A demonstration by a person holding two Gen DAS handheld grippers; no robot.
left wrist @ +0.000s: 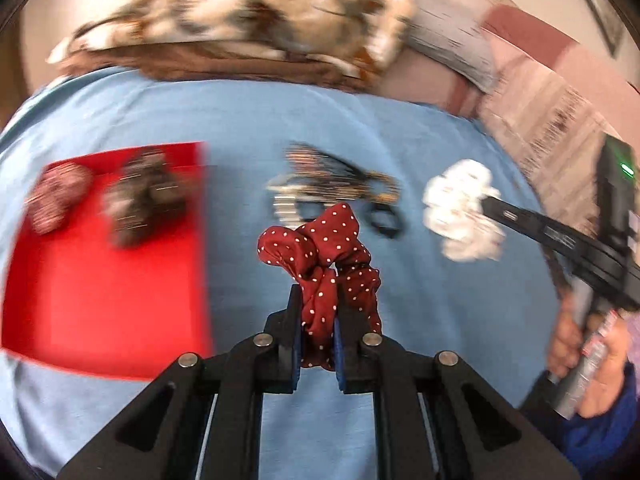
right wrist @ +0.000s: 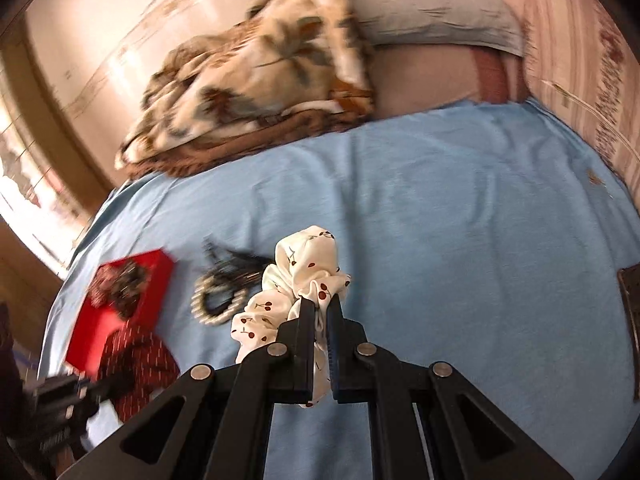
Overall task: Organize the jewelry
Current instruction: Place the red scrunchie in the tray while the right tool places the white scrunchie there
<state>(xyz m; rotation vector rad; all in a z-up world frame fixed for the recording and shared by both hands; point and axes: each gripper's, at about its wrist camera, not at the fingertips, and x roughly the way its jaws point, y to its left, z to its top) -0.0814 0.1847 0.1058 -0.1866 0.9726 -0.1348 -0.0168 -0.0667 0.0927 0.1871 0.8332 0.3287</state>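
Sorting is partly done: two scrunchies (left wrist: 108,196) lie in the red box (left wrist: 104,300) near the bed's left edge. Left claw (left wrist: 318,312) grips the dotted scrunchie (left wrist: 320,256), right claw (right wrist: 319,316) the cherry scrunchie (right wrist: 296,280). Clips (left wrist: 332,184) remain mid-bed.

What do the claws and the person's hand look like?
Both claws are matte black. The left claw and the right claw each have two flat fingers with blue pads inside, angled black link arms with triangle cutouts, and round silver pins. In the left view, the person's bare hand grips a grey handle, with a dark blue sleeve and a small green light above.
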